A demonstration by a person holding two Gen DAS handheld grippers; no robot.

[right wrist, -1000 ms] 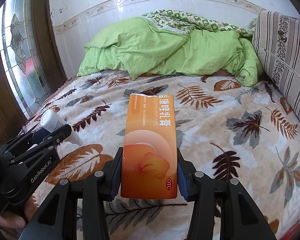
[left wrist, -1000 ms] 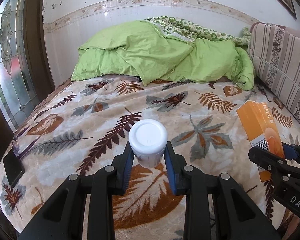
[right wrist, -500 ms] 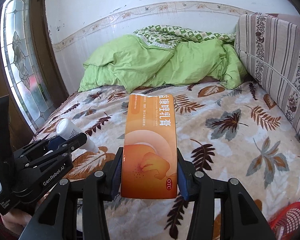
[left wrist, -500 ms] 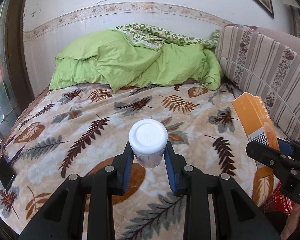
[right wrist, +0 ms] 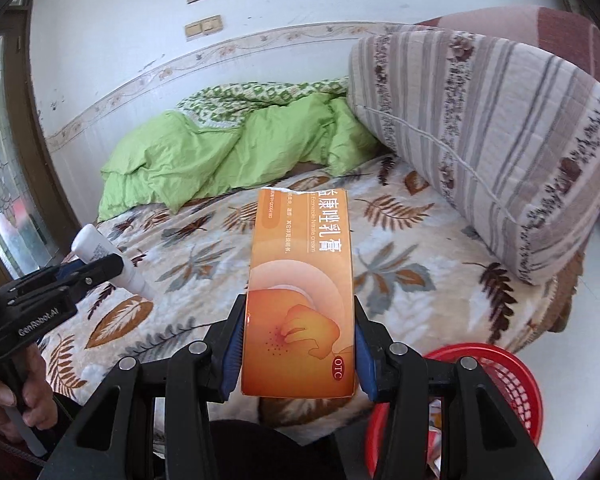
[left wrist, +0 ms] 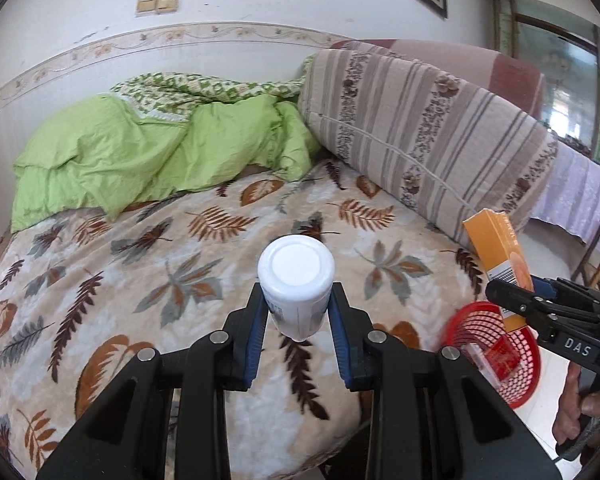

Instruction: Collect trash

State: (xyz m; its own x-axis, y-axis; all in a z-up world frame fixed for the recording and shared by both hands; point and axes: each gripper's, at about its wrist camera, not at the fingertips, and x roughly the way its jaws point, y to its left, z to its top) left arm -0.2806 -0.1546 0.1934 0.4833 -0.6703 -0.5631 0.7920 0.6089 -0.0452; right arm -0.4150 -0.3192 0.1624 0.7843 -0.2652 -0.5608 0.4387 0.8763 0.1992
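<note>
The left gripper pinches a white bottle between its blue pads, the round base facing outward, held in the air above the leaf-patterned blanket; the right gripper clamps an orange cream box by its lower edges, the box standing up from the jaws; below and to the right of the right gripper sits a red mesh basket on the floor beside the bed; ahead of both lie a crumpled green quilt and a striped cushion.
</note>
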